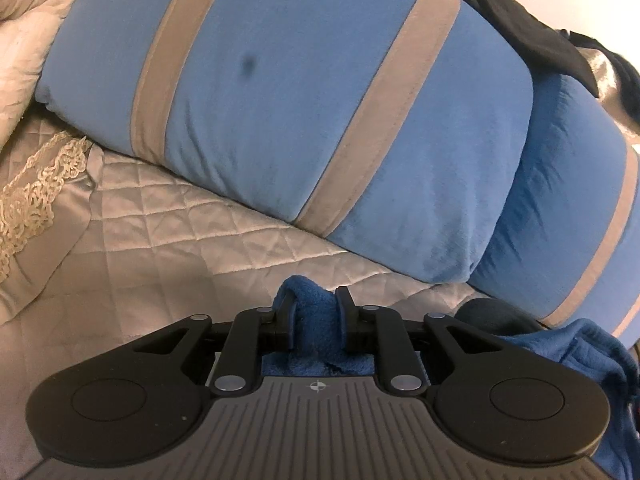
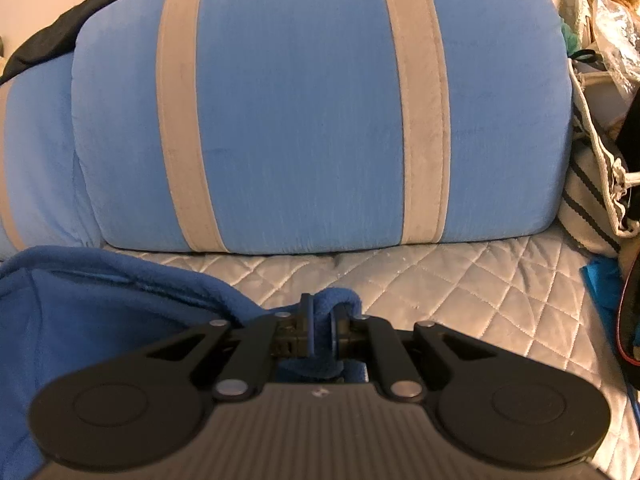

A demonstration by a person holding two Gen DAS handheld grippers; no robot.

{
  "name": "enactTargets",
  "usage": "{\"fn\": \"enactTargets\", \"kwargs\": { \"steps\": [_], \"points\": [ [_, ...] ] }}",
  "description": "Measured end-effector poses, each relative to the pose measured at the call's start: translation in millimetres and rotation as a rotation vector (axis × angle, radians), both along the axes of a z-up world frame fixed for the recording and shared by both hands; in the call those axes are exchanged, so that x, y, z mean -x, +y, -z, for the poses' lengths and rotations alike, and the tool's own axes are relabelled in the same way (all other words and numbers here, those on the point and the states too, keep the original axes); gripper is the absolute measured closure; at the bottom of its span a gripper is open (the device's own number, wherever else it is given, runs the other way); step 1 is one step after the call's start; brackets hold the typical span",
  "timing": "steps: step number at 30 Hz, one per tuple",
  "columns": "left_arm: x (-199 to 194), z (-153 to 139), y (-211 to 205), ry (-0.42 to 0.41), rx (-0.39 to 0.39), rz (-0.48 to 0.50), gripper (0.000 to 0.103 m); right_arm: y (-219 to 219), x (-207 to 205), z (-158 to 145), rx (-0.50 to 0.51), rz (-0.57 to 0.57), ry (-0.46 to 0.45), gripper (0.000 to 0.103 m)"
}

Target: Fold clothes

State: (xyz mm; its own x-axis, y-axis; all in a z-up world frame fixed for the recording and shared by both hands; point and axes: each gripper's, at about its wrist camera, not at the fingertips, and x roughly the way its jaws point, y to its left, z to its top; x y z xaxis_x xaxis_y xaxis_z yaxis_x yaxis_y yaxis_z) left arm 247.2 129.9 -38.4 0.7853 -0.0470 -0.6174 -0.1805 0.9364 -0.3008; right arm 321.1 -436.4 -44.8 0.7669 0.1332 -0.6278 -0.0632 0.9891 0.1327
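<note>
A dark blue fleece garment (image 1: 576, 352) hangs between both grippers above a quilted bed cover. My left gripper (image 1: 315, 300) is shut on a bunched fold of the fleece, which bulges up between its black fingers (image 1: 285, 308). In the right wrist view my right gripper (image 2: 323, 312) is shut on another edge of the same blue fleece garment (image 2: 100, 304). That cloth spreads away to the lower left of the view and curls over the right finger.
The quilted beige bed cover (image 1: 180, 248) (image 2: 460, 280) lies under both grippers. A large light blue cushion with grey stripes (image 1: 300, 100) (image 2: 320, 100) fills the back. Dark clothing (image 1: 520, 12) lies on top of it. A lace-trimmed pillow (image 1: 28, 196) sits left; bags (image 2: 600, 184) crowd the right.
</note>
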Motion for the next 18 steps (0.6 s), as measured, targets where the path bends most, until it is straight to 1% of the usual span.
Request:
{"fn": "enactTargets", "kwargs": {
  "steps": [1, 2, 4, 6, 7, 8, 9, 10, 12, 13, 14, 16, 18],
  "points": [
    [-1, 1, 2, -0.002, 0.020, -0.004, 0.083, 0, -1, 1, -0.005, 0.003, 0.001, 0.093],
    [-2, 2, 5, -0.004, 0.044, -0.009, 0.083, 0, -1, 1, -0.010, 0.009, 0.002, 0.076],
    [-3, 4, 11, -0.010, 0.118, -0.030, 0.083, -2, -1, 2, -0.031, 0.022, 0.001, 0.073],
    [-3, 6, 18, -0.016, 0.196, -0.052, 0.079, -4, -2, 2, -0.066, 0.019, 0.006, 0.066],
    [-3, 7, 21, -0.027, 0.237, -0.058, 0.074, -6, -3, 1, -0.085, 0.017, 0.008, 0.056],
    [-3, 8, 23, -0.039, 0.278, -0.063, 0.068, -7, -3, 1, -0.104, 0.014, 0.005, 0.038],
    [-2, 8, 26, -0.059, 0.317, -0.066, 0.053, -7, -1, -2, -0.115, 0.020, -0.015, 0.025],
    [-1, 7, 28, -0.091, 0.344, -0.073, 0.037, -7, 2, -5, -0.117, 0.033, -0.046, 0.000],
    [2, 2, 32, -0.150, 0.379, -0.085, 0.027, -9, 8, -12, -0.127, 0.045, -0.106, 0.001],
    [2, -1, 33, -0.170, 0.385, -0.089, 0.027, -10, 9, -15, -0.132, 0.047, -0.122, 0.001],
    [2, -5, 34, -0.176, 0.383, -0.087, 0.027, -11, 9, -17, -0.135, 0.040, -0.116, 0.001],
    [3, -14, 32, -0.181, 0.351, -0.084, 0.027, -12, 9, -20, -0.135, 0.030, -0.108, 0.001],
    [8, -22, 28, -0.181, 0.294, -0.070, 0.026, -11, 12, -23, -0.107, 0.023, -0.118, 0.001]
  ]
}}
